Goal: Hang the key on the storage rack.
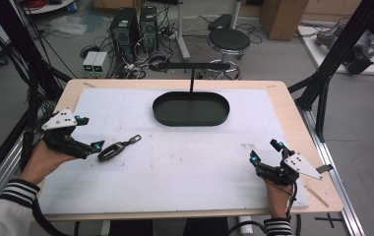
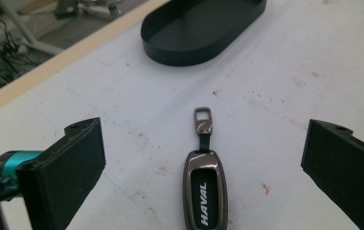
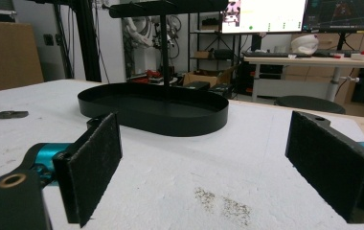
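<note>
A dark metal car key fob (image 1: 112,150) marked HAVAL lies flat on the white mat, its strap and clasp (image 1: 135,139) pointing toward the tray. My left gripper (image 1: 89,132) is open just left of the fob. In the left gripper view the fob (image 2: 205,191) lies between the wide-apart jaws of the left gripper (image 2: 202,139) without touching either. A black oval tray (image 1: 191,122) with an upright T-shaped stand (image 1: 191,78) sits at the far middle of the mat. My right gripper (image 1: 264,150) rests open at the near right, holding nothing. The right gripper (image 3: 204,143) faces the tray (image 3: 170,125).
The white mat (image 1: 185,167) covers most of a wooden table (image 1: 293,113). Black frame posts (image 1: 323,83) stand off both sides. A stool (image 1: 228,42) and computer towers (image 1: 125,27) are on the floor beyond the far edge.
</note>
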A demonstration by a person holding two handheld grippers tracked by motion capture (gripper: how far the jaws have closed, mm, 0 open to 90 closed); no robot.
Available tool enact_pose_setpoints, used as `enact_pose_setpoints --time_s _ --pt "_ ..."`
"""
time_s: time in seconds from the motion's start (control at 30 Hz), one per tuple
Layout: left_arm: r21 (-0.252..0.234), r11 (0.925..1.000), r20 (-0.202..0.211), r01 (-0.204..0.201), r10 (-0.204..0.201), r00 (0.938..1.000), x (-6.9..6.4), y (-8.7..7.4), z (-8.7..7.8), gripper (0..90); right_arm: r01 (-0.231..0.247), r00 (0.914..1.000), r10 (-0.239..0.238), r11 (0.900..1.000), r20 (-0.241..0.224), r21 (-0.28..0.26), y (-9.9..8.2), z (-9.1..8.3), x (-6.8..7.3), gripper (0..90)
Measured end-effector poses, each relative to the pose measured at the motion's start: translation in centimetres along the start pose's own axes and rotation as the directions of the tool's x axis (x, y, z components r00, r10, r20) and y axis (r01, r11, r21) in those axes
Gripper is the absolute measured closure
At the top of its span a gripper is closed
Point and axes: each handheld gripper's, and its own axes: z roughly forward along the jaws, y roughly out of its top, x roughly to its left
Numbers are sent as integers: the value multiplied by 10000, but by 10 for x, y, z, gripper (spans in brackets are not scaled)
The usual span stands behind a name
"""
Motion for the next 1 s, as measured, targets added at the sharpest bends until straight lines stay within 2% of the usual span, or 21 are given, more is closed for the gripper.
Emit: enact_pose_setpoints --time_s 0.13,0.23,0.4,0.53,0.57,0.73,0.77,0.8,0.93,1.0 --pt "711 9972 291 -224 204 9994 2 8 9 17 56 10000 -56 10000 -13 -65 0 0 -1 114" --pt "1252 9912 358 -428 386 9986 4 13 16 17 -1 10000 0 10000 -25 -30 0 0 0 114" --pt "2169 9742 540 -624 518 9972 8 16 29 18 33 10000 -33 10000 -4 -18 0 0 0 114" --pt "2732 9587 752 -793 609 9953 11 17 36 17 88 10000 -88 9999 4 -55 0 0 -1 114" --pt "2798 9567 750 -801 614 9953 10 17 38 17 37 10000 -37 10000 4 -30 0 0 0 114" --pt "3514 9305 822 -1038 798 9934 11 18 48 18 70 10000 -70 10000 5 -66 0 0 0 114" --pt "3693 9239 826 -1002 748 9938 12 18 50 18 40 10000 -40 10000 6 -38 0 0 0 114" --pt "3796 9209 831 -889 618 9946 11 17 52 18 40 10000 -40 10000 6 -38 0 0 0 114" --pt "4447 8908 1008 -935 540 9934 12 14 60 18 61 10000 -61 10000 -18 -61 0 0 0 114" --pt "4625 8814 1042 -962 537 9931 11 13 64 18 62 10000 -62 10000 -19 -62 0 0 0 114"
